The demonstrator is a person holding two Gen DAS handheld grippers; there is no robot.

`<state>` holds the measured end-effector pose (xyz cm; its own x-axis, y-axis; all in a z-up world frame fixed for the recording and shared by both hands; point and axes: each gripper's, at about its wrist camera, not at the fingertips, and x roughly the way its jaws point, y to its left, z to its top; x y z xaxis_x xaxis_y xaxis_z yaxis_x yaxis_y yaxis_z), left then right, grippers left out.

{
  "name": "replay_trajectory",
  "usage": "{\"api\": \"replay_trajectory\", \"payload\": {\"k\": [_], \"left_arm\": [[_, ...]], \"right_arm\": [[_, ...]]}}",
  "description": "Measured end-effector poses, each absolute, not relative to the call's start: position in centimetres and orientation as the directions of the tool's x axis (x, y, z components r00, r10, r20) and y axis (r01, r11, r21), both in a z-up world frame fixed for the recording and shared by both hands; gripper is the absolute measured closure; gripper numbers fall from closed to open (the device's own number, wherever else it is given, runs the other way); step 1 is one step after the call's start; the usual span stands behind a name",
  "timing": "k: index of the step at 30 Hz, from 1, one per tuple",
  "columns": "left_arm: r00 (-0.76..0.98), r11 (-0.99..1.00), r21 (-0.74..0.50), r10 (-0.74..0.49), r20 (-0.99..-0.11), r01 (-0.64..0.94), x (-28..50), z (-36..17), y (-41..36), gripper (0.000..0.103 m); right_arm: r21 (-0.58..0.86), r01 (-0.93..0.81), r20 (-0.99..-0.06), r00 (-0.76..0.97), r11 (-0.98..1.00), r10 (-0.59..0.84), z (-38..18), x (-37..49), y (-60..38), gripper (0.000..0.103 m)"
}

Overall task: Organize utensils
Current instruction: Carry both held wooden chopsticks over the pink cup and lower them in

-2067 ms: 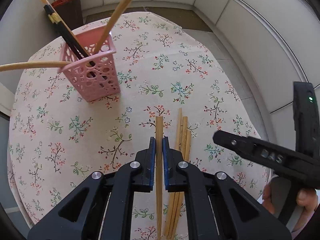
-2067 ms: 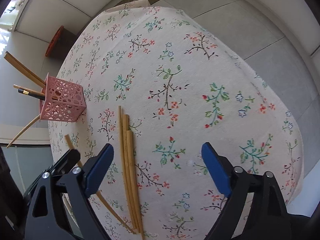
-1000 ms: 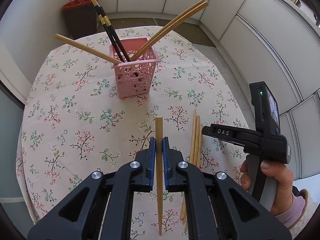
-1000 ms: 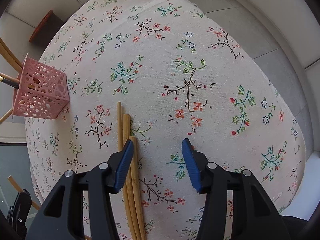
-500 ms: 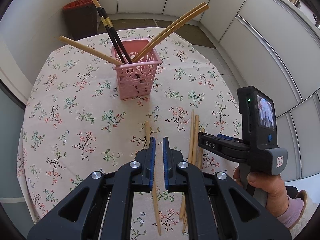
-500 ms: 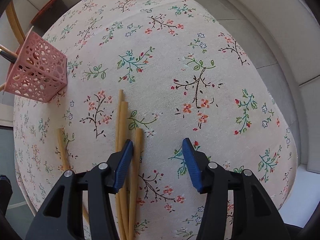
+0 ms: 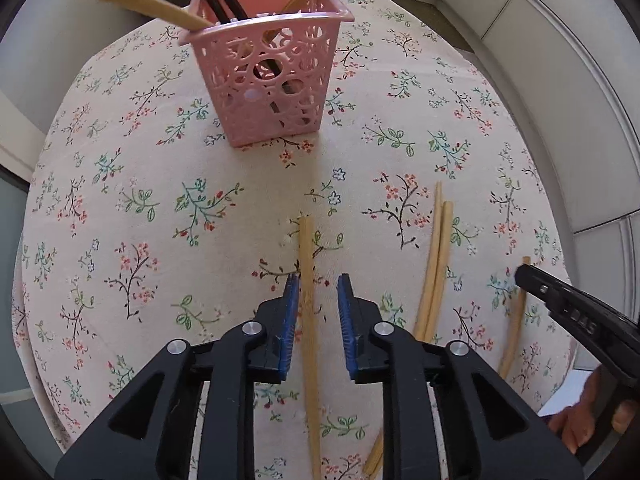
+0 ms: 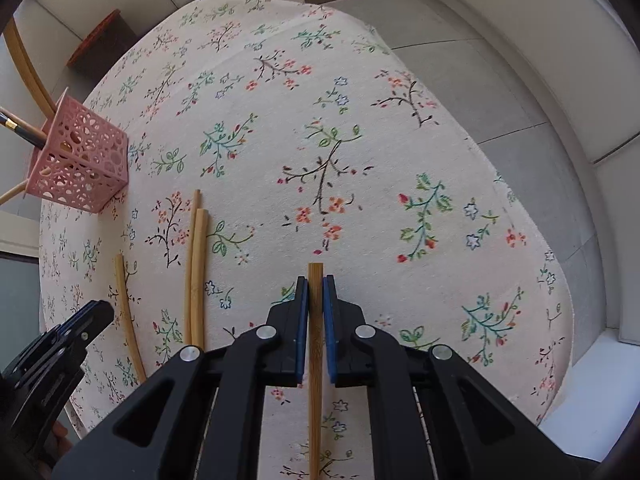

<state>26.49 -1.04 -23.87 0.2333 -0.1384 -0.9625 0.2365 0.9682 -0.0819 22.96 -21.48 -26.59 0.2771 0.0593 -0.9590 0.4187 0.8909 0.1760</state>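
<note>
A pink perforated basket (image 7: 272, 80) at the far side of the table holds two black chopsticks and several bamboo ones. My left gripper (image 7: 316, 280) hangs low over the floral tablecloth, its jaws opening. A bamboo chopstick (image 7: 306, 240) lies on the cloth between them, and the pads are not pressing on it. My right gripper (image 8: 316, 280) is shut on another bamboo chopstick (image 8: 315, 320), held lengthwise between its pads. It also shows at the right edge of the left wrist view, where the right gripper (image 7: 532, 276) covers that chopstick (image 7: 516, 320).
Two loose bamboo chopsticks (image 7: 436, 260) lie side by side between the grippers, also seen as the pair (image 8: 194, 272). The round table's edge (image 8: 560, 320) drops off close on the right. A dark red bin (image 8: 100, 40) stands on the floor behind the table. A hand (image 7: 580, 420) holds the right gripper's handle.
The chopstick left my left gripper and now lies on the cloth. That gripper came down and its jaws parted around it. My right gripper closed on one chopstick from the loose group.
</note>
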Motion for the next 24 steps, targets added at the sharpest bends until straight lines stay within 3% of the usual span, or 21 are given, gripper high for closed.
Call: {"api": "replay_trajectory", "payload": {"k": [3,5,6,9,14,24], "left_arm": [[0.19,0.976,-0.062,-0.103,-0.976,0.209,27.5,-26.0,-1.6,0.08],[0.214,0.977,-0.065,-0.109,-0.971,0.201,27.5,-26.2,-1.5,0.092],[0.206,0.975,-0.096,-0.137,-0.969,0.199,27.6,-26.2,-1.4,0.096],[0.213,0.968,-0.167,-0.205,-0.955,0.186,26.8,-25.4,-0.5,0.097],[0.307,0.952,-0.195,-0.264,-0.914,0.236,23.3,-20.6,0.9,0.097],[0.626,0.95,-0.17,-0.3,-0.72,0.261,13.2,-9.6,3.5,0.097]], "right_arm": [[0.226,0.402,-0.943,0.319,0.887,0.096,-25.5,22.8,-22.6,0.095],[0.264,0.378,-0.924,0.362,0.888,0.121,-24.5,22.4,-22.7,0.095],[0.282,0.365,-0.913,0.386,0.887,0.131,-23.8,22.2,-22.6,0.095],[0.347,0.327,-0.872,0.457,0.879,0.174,-21.7,21.0,-22.7,0.095],[0.361,0.257,-0.819,0.547,0.897,0.173,-18.0,19.0,-22.2,0.095],[0.352,0.138,-0.701,0.694,0.926,0.163,-12.4,13.1,-21.4,0.095]]}}
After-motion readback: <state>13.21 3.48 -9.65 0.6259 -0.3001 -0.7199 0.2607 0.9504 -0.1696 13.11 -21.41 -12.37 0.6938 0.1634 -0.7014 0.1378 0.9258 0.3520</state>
